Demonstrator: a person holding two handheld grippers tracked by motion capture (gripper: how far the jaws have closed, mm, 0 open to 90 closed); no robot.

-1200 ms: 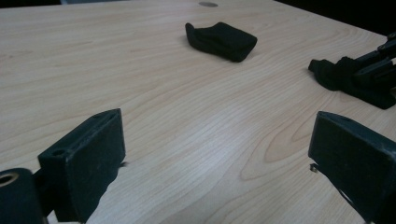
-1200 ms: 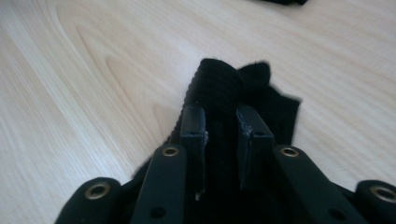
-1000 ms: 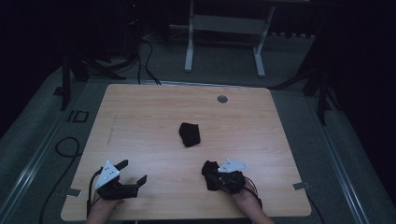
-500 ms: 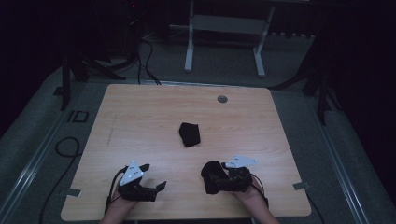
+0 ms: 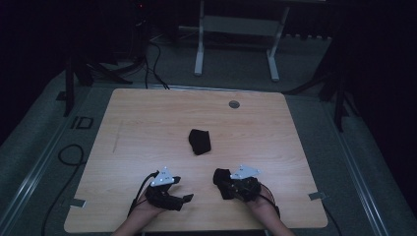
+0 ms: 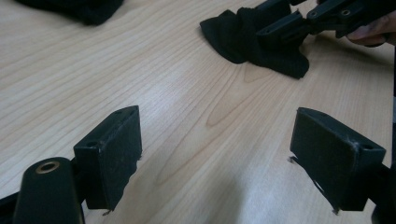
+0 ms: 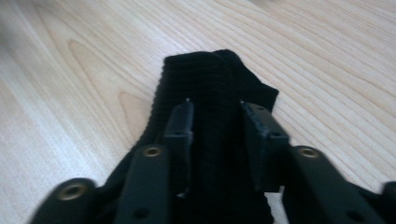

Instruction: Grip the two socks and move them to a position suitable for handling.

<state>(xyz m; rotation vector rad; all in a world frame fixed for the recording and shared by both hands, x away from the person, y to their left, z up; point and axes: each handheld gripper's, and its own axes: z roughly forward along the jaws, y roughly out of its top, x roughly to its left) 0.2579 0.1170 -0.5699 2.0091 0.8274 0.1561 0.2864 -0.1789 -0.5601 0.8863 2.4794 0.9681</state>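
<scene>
The right gripper (image 5: 224, 181) sits low over the table (image 5: 147, 123) near its front edge, a little right of the middle, with its jaws pinching a black ribbed sock (image 7: 205, 93). In the right gripper view the two jaws press against either side of a raised fold of the sock, whose free end lies flat on the wood just beyond the tips. From above, the held sock (image 5: 221, 178) shows as a dark lump at the front of that gripper, touching the surface.

The left gripper (image 5: 183, 200) rests near the front edge, left of the middle, and points toward the right one. Its jaws are spread wide apart, with bare wood grain between them in the left gripper view and nothing held. That same view shows the right gripper (image 6: 280, 25) farther off, clamped on the sock (image 6: 243, 37), with part of a hand (image 6: 373, 32) behind it.

A second dark fabric bundle (image 5: 199, 141) lies alone near the middle of the table, well apart from both grippers; whether it is another sock I cannot tell. A small round grey grommet (image 5: 234, 104) sits near the far edge, right of centre. Forearms come in over the front edge, and a cable (image 5: 140, 191) trails from the left gripper.
</scene>
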